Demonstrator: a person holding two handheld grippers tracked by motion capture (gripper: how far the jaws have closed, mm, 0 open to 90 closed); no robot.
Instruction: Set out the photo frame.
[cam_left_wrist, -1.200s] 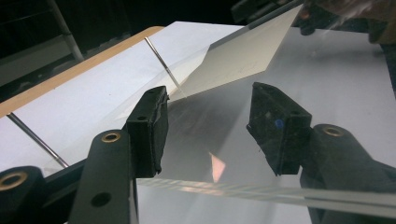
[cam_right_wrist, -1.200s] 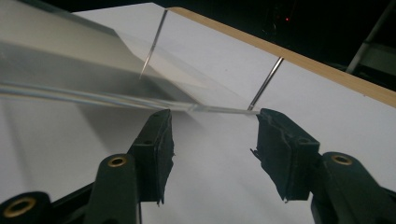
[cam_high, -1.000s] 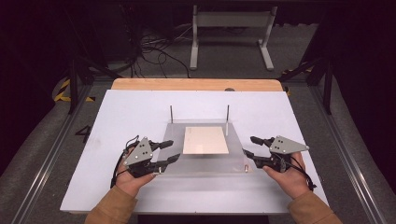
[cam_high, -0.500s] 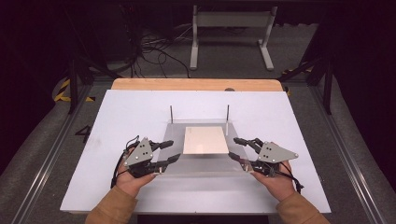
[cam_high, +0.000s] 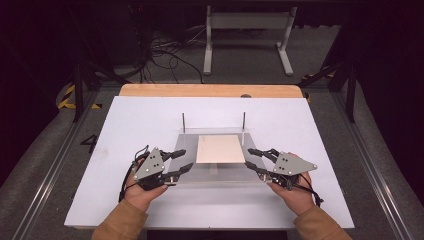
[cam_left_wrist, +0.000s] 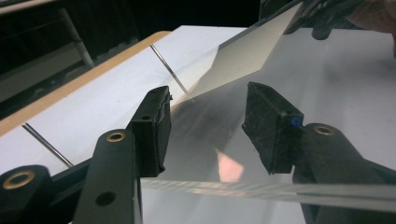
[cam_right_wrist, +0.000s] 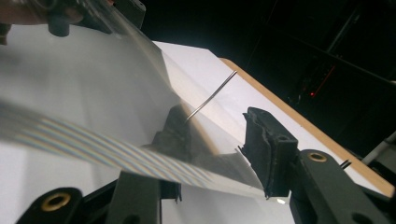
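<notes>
Clear acrylic sheet (cam_high: 220, 172) lying flat on the white bench (cam_high: 125, 120), toward the person's side of it. Tan square panel (cam_high: 220, 148) resting on or under the sheet's middle; which of the two cannot be told. Two thin metal pins (cam_high: 183, 121) standing upright at the sheet's far edge, one near each far corner, seen again as slanted rods in both gripper views.

Left tongs (cam_high: 178, 161) at the sheet's left edge, held in the left hand (cam_high: 145, 187), jaws straddling that edge, one above and one below. From the left gripper view, left tongs (cam_left_wrist: 205, 130) apart, a clear gap between each black pad (cam_left_wrist: 271, 128) and the sheet's edge (cam_left_wrist: 280, 190); closing slightly just now, not yet pressing.

Right tongs (cam_high: 252, 158) at the sheet's right edge, held in the right hand (cam_high: 295, 192), likewise straddling it. In the right gripper view, right tongs (cam_right_wrist: 219, 154) half apart, the sheet's edge (cam_right_wrist: 93, 149) passing between the jaws, one pad (cam_right_wrist: 266, 149) just beside the sheet's corner, the other largely hidden behind the glare of the sheet. Closing in on the sheet just now; whether the pads press on it cannot be told.

Wooden board (cam_high: 210, 90) showing beyond the bench's far edge.
</notes>
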